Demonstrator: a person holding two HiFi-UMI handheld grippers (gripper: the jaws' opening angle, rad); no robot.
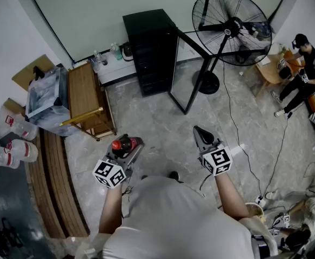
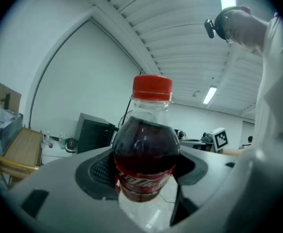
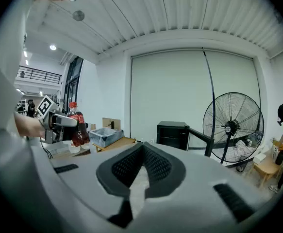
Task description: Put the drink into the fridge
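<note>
My left gripper [image 1: 131,143] is shut on a cola bottle [image 1: 122,144] with a red cap and a red label. In the left gripper view the bottle [image 2: 146,149] stands upright between the dark pads [image 2: 96,171] of the left gripper [image 2: 143,171]. My right gripper [image 1: 198,130] is held level with it to the right, shut with nothing in it; its pads [image 3: 126,166] meet at the tip of the gripper [image 3: 142,148]. The black fridge [image 1: 149,50] stands ahead by the wall with its door [image 1: 181,74] swung open. The right gripper view also shows the bottle [image 3: 78,127] and the fridge [image 3: 173,135].
A big floor fan [image 1: 230,26] stands right of the fridge, with a cable trailing over the floor. A wooden table [image 1: 84,93] with a clear plastic bin [image 1: 46,96] is at the left, beside wooden planks [image 1: 54,182]. A person [image 1: 306,72] sits at the far right.
</note>
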